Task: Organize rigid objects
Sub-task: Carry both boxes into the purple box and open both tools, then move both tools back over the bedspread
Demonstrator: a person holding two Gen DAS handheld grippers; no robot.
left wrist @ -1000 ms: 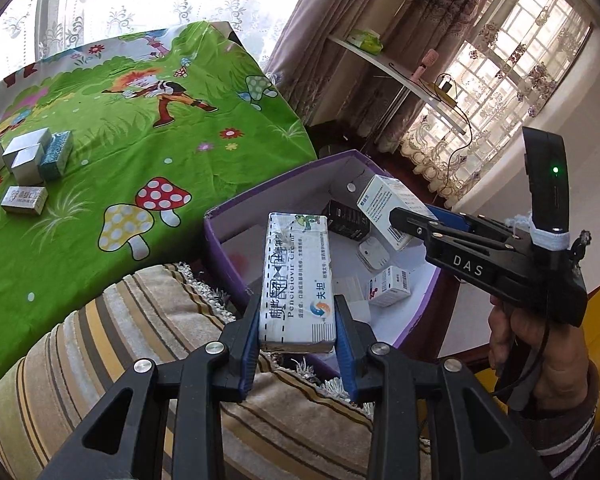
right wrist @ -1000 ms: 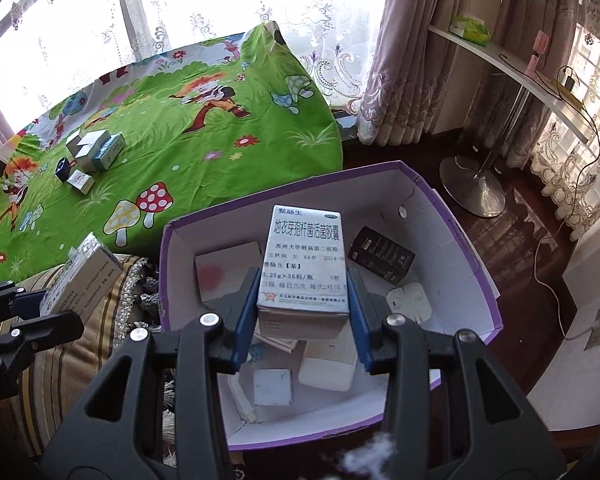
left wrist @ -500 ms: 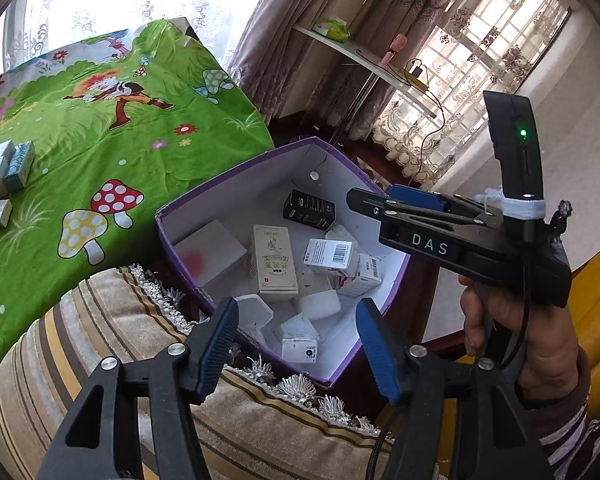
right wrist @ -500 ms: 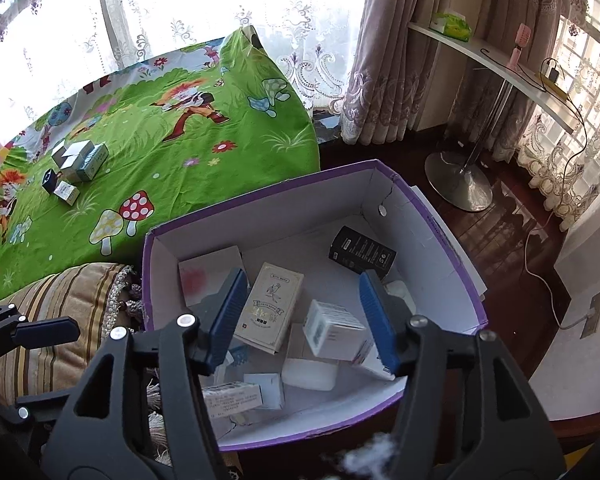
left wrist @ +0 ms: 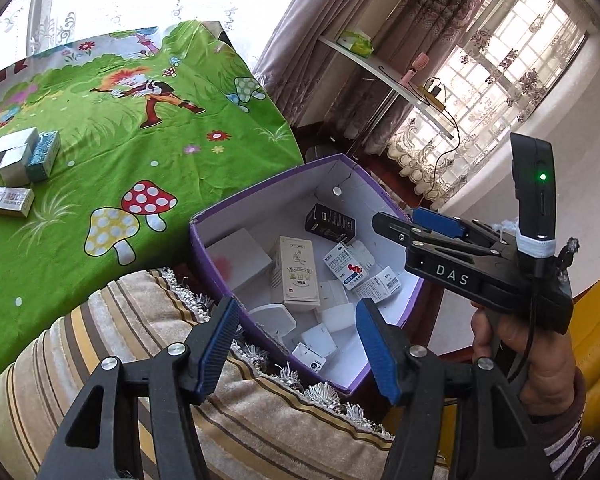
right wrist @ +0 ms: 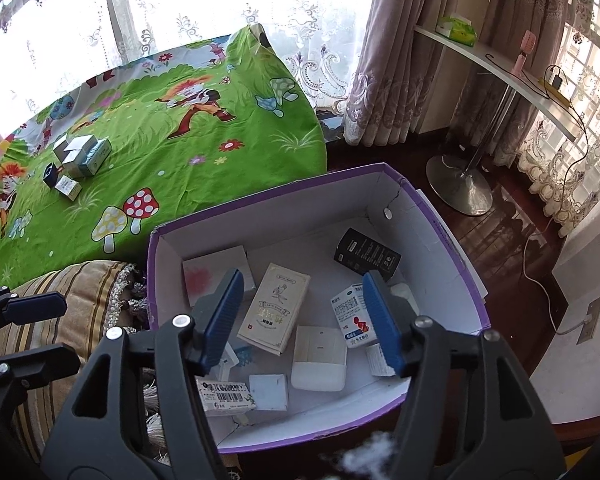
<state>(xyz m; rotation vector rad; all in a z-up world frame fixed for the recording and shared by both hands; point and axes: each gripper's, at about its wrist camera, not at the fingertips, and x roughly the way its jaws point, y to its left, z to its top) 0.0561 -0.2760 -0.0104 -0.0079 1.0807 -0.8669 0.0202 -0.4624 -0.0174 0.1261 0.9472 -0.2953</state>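
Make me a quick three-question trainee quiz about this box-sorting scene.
1. True or false: the left gripper holds a box.
2. Where do the unsorted small cartons lie? A) green cartoon-print cloth B) white wall shelf C) wooden floor
3. What colour is the rectangular carton near the far corner of the purple-rimmed cardboard box?

Key:
1. False; its jaws are empty. The right gripper is opening, also empty.
2. A
3. Black

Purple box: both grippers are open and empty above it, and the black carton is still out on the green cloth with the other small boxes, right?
Not quite. The black carton already lies inside the purple box, near its far wall, as the right wrist view shows. Left gripper is open and empty; right gripper is empty, fingers opening. Other small boxes remain on the green cloth.
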